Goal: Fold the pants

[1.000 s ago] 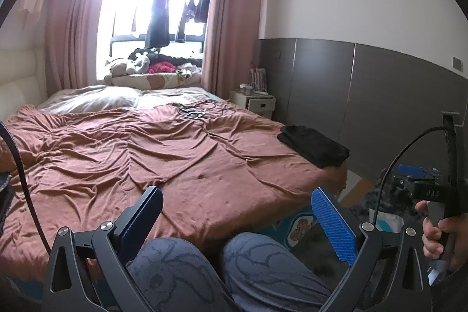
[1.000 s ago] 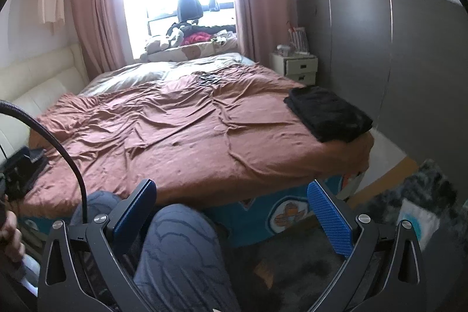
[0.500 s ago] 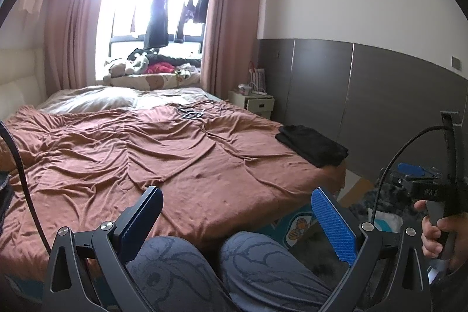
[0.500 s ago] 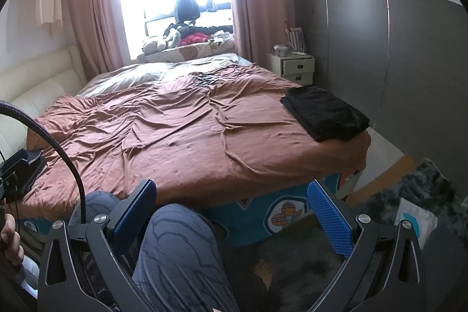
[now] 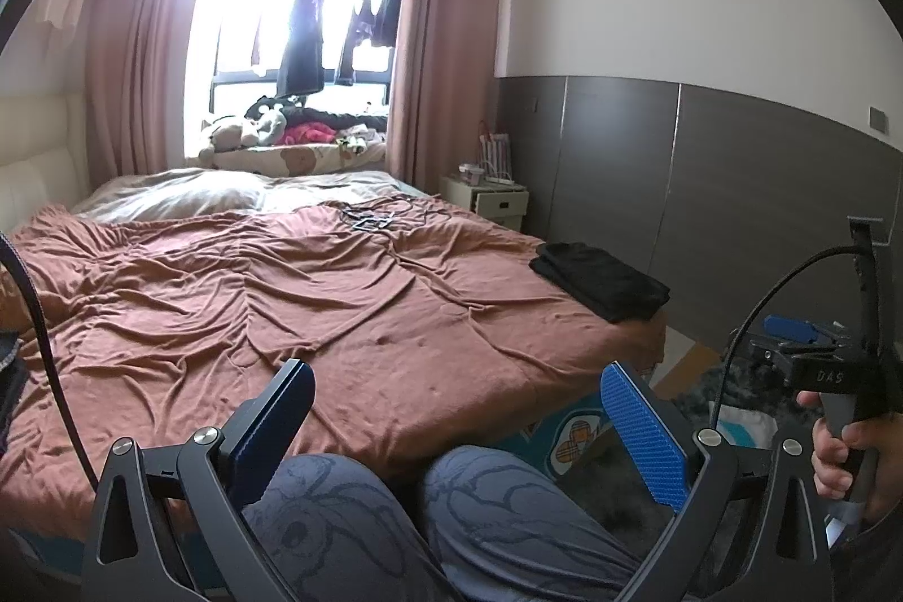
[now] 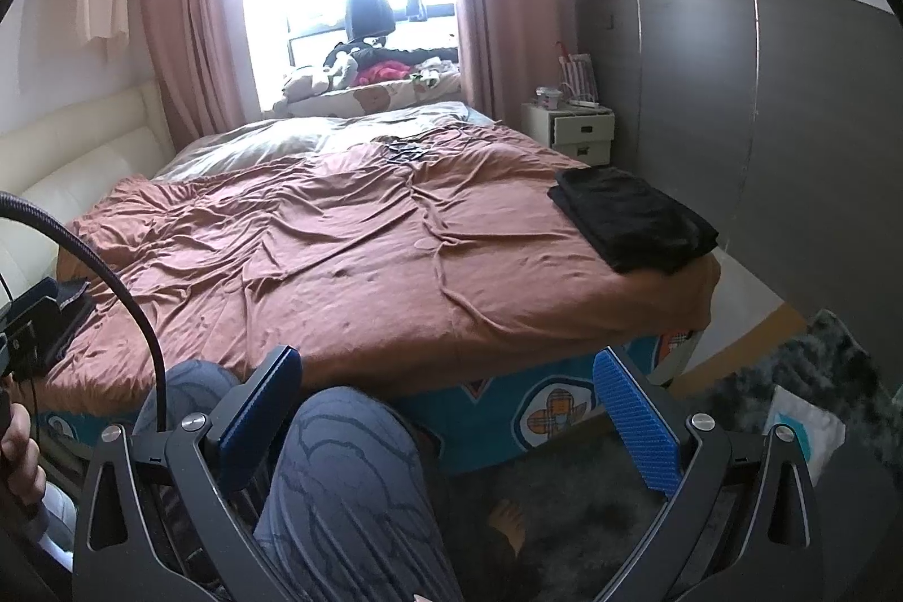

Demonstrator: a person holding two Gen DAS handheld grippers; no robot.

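A folded black garment, the pants (image 5: 601, 280), lies on the near right corner of the brown bedspread (image 5: 282, 297); the right wrist view shows the pants (image 6: 632, 218) too. My left gripper (image 5: 454, 370) is held open over a person's knees, short of the bed's near edge, with nothing between its blue pads. My right gripper (image 6: 445, 358) is also open and empty, low in front of the bed's side. Both are well away from the pants. In the left wrist view a hand (image 5: 846, 449) holds the right gripper's handle at the right edge.
The person's knees in patterned grey-blue trousers (image 5: 350, 517) fill the foreground. A small tangle of dark items (image 5: 367, 218) lies far up the bed. A white nightstand (image 6: 570, 131) stands by the dark panelled wall (image 6: 790, 122). A dark rug (image 6: 750, 399) and a white bag (image 6: 807, 427) lie on the floor at right.
Both views have only drifted slightly. Nothing on the bed has moved, and both grippers stay open and empty.
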